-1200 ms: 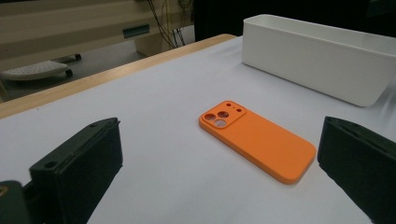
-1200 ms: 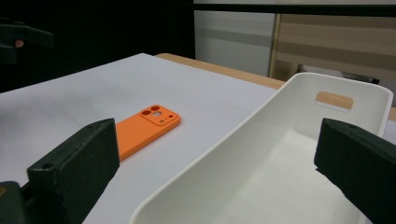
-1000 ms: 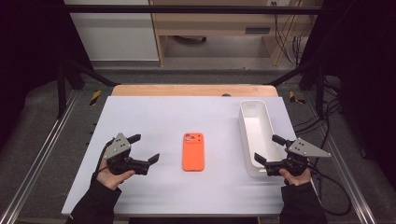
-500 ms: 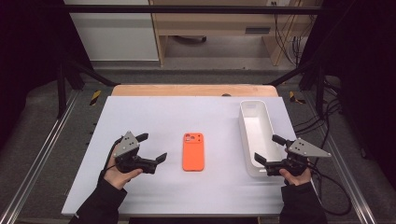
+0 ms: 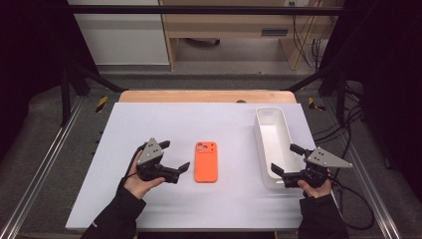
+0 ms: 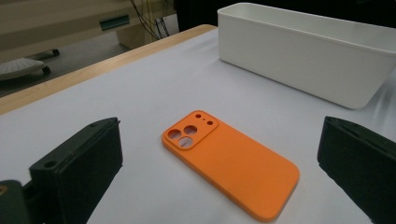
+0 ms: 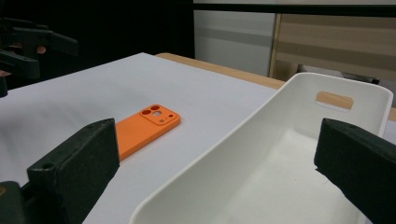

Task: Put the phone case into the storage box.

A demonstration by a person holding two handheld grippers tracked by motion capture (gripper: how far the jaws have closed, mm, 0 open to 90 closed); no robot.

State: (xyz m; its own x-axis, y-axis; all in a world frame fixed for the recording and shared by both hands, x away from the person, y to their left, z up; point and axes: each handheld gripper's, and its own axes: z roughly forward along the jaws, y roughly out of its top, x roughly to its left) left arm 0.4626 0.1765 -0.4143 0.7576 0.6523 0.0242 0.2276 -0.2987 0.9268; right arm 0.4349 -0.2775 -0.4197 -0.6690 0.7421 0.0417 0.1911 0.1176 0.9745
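Left hand-held gripper: in my left hand, jaws spread wide, nothing between them; it sits low over the counter just left of the phone case, tips pointing at it.
Left gripper view: my two black jaws stand at either side, the phone case lies between and ahead of them, not touched.
Phone case: orange, flat on the white counter near the middle, camera-cutout end pointing away from me, long side running front to back.
Case detail: back face up, raised camera block with round holes at the far corner.
Right hand-held gripper: in my right hand, jaws wide apart and empty, held at the near end of the white bin, tips right by its near rim.
White bin: long, narrow, open-topped, standing on the right part of the counter, well apart from the phone case.
Right gripper view: bin interior looks bare; slot handle in the far end wall; the case lies off to the left beyond the bin's rim.
Contact: neither gripper touches the case; whether the right one touches the bin I cannot tell.
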